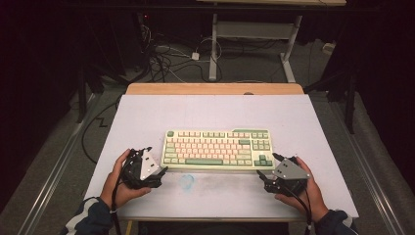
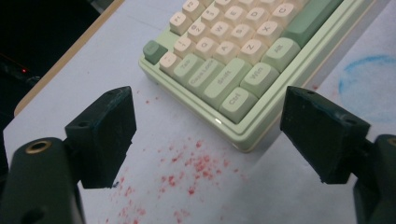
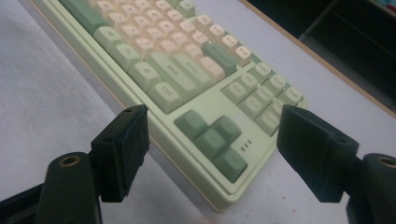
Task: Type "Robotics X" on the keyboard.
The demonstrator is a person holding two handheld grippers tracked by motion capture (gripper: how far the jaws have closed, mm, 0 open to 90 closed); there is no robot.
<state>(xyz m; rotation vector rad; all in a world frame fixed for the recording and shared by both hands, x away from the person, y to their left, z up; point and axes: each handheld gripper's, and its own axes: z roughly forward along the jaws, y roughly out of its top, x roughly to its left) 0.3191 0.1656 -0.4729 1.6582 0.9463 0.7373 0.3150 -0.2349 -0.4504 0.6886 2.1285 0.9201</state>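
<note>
mostly pale green keyboard (image 1: 218, 148), cream keys, darker green accents.

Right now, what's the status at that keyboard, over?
Left gripper and right gripper open, one at each near corner. Keyboard flat, untouched. Nothing in the way.

Left gripper (image 2: 208, 135) jaws wide apart, keyboard (image 2: 243, 60) near-left corner between them, apparently untouched, red specks (image 2: 196, 163) on table (image 2: 93, 60)
</note>
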